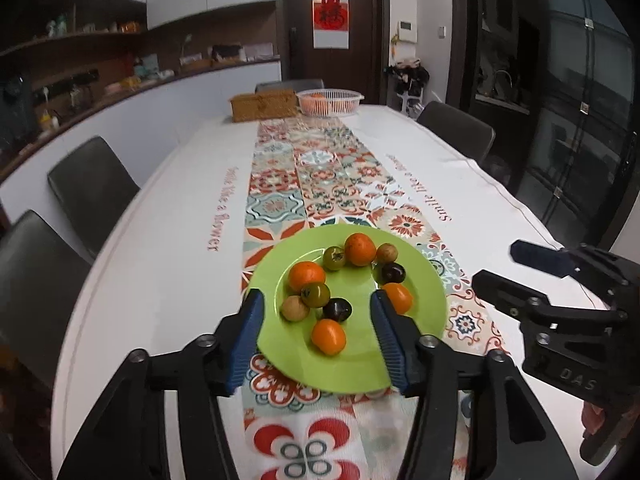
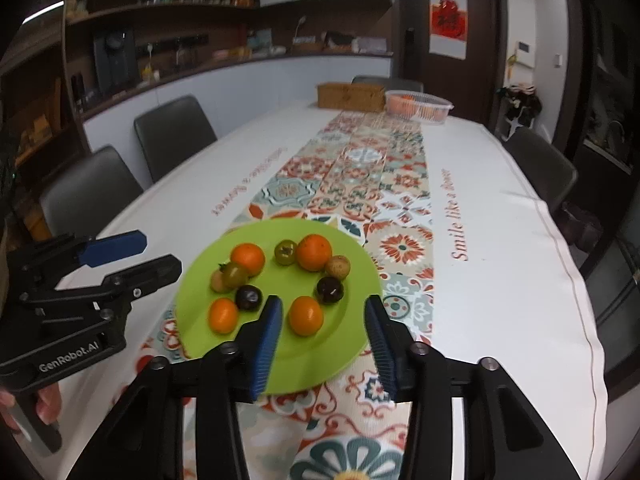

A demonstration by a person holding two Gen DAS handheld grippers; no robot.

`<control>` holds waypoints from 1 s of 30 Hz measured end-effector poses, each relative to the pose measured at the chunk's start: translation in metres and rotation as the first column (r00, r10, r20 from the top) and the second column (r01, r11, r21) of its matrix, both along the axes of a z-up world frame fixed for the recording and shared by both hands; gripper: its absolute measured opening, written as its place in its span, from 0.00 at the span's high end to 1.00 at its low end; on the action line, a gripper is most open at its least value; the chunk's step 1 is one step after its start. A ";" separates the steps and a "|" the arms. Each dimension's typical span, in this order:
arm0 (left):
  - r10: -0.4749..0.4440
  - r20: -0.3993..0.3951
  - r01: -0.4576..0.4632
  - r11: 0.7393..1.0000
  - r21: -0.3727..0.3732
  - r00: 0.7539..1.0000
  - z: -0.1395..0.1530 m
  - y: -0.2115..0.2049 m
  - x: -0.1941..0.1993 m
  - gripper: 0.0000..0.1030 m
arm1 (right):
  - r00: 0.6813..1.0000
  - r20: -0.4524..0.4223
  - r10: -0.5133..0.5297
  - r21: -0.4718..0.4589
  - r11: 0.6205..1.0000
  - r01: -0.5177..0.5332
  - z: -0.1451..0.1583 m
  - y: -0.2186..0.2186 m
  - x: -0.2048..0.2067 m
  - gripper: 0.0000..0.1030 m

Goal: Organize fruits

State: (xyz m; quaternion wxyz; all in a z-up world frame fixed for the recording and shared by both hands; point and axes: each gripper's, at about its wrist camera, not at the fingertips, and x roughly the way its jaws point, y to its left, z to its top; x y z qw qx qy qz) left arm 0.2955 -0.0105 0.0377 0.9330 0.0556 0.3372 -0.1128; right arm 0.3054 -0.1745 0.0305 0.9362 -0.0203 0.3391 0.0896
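A green plate (image 1: 424,300) (image 2: 352,272) lies on the table near me and holds several small fruits: orange, green, dark purple and tan ones. My left gripper (image 1: 318,304) is open and empty above the plate's near part, with an orange fruit (image 1: 329,336) between its fingers. It also shows in the right wrist view (image 2: 132,256) at the plate's left. My right gripper (image 2: 322,312) is open and empty, with an orange fruit (image 2: 306,315) between its fingers. It also shows in the left wrist view (image 1: 504,264) at the plate's right.
A white basket (image 1: 330,101) (image 2: 419,107) with orange fruit and a wicker box (image 1: 264,105) (image 2: 351,97) stand at the table's far end. A patterned runner (image 1: 316,172) runs down the white tablecloth. Dark chairs (image 1: 92,188) (image 2: 540,172) line both sides.
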 end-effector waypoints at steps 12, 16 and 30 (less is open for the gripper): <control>0.044 0.091 -0.046 0.999 0.019 0.995 0.024 0.001 -0.084 0.20 | 0.994 0.085 -0.067 0.032 0.997 0.065 0.023 -0.010 -0.085 0.31; 0.053 0.101 -0.052 0.999 -0.012 0.993 0.027 0.006 -0.107 0.16 | 0.990 0.111 -0.081 0.045 0.996 0.077 0.028 -0.012 -0.116 0.25; 0.061 0.136 -0.055 0.998 -0.043 0.989 0.035 0.009 -0.178 0.12 | 0.984 0.155 -0.089 0.046 0.995 0.083 0.038 -0.009 -0.188 0.22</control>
